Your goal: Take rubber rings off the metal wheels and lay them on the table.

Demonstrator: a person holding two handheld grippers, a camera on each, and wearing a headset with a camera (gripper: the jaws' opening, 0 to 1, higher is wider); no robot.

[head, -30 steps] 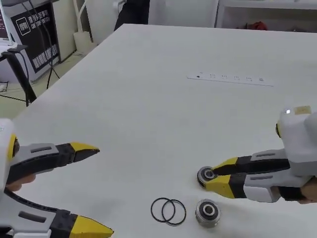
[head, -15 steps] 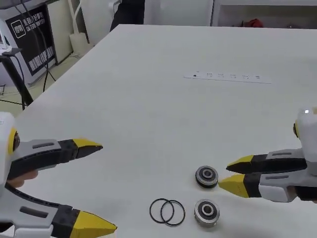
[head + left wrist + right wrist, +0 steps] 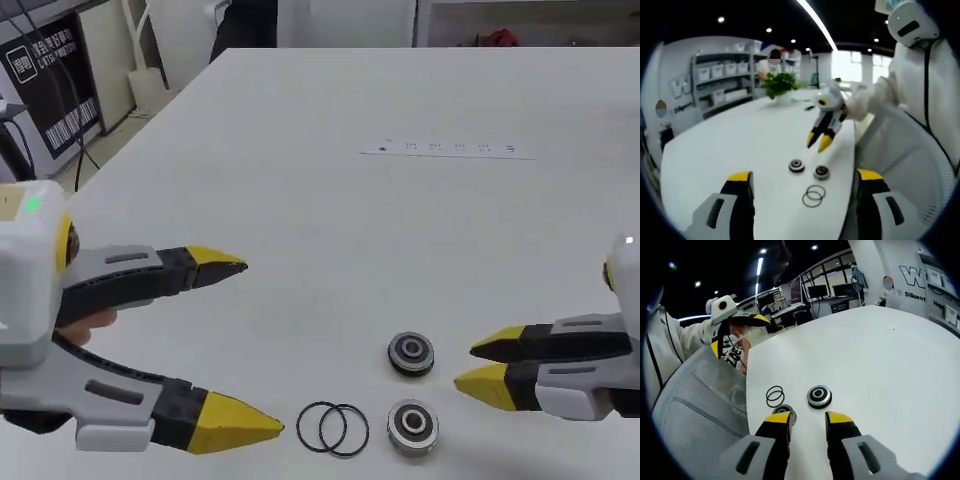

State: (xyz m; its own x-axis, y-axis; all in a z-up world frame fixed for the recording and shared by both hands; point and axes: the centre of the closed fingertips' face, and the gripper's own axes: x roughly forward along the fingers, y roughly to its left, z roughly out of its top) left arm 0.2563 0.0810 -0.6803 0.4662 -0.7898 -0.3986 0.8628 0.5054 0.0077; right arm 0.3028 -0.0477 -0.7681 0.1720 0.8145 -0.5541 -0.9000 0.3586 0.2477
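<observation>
Hovering at 3 o'clock of a wheel, right hand-held gripper slightly parted, left hand-held gripper spread; likely grab wheel next.

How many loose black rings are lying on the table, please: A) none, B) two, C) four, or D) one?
B: two thin black rings lie overlapping each other on the table, just beside the nearer wheel.
</observation>
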